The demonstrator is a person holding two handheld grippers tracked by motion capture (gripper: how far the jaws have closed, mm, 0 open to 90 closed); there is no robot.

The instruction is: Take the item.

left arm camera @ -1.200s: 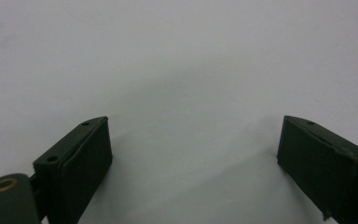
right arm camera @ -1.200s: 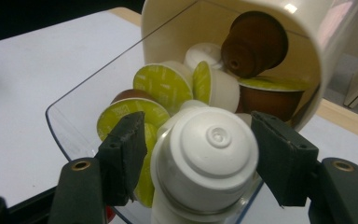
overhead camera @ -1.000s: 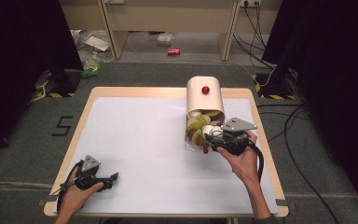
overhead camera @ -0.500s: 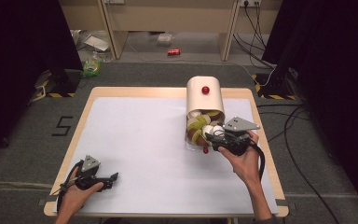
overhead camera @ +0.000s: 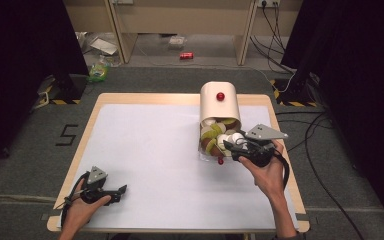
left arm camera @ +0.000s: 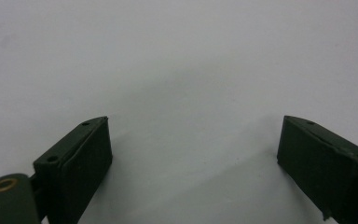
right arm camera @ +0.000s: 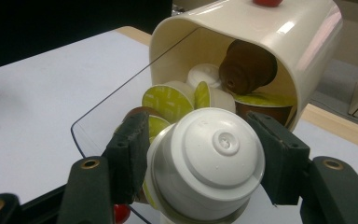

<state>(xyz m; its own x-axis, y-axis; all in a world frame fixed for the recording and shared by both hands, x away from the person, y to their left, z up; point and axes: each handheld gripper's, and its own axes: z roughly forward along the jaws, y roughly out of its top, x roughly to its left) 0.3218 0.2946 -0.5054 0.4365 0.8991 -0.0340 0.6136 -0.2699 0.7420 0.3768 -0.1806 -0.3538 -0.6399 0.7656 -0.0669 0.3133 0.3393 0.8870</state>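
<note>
A cream container (overhead camera: 219,102) with a red knob (overhead camera: 220,96) lies on its side on the white table top (overhead camera: 155,150). Green, brown and white coffee capsules (overhead camera: 214,134) spill from its open mouth. My right gripper (overhead camera: 230,145) sits right at that mouth, shut on a white capsule (right arm camera: 209,158) whose domed end faces the camera. Behind it are green-lidded capsules (right arm camera: 168,100) and a brown one (right arm camera: 247,67) inside the container (right arm camera: 279,32). At the table's front left my left gripper (overhead camera: 122,189) rests low and open, nothing between its jaws (left arm camera: 193,158).
A clear plastic flap (right arm camera: 102,112) lies flat in front of the container's mouth, with a small red piece (overhead camera: 220,161) at its near edge. Wooden table edges (overhead camera: 280,120) frame the white top. Cables and boxes lie on the floor behind.
</note>
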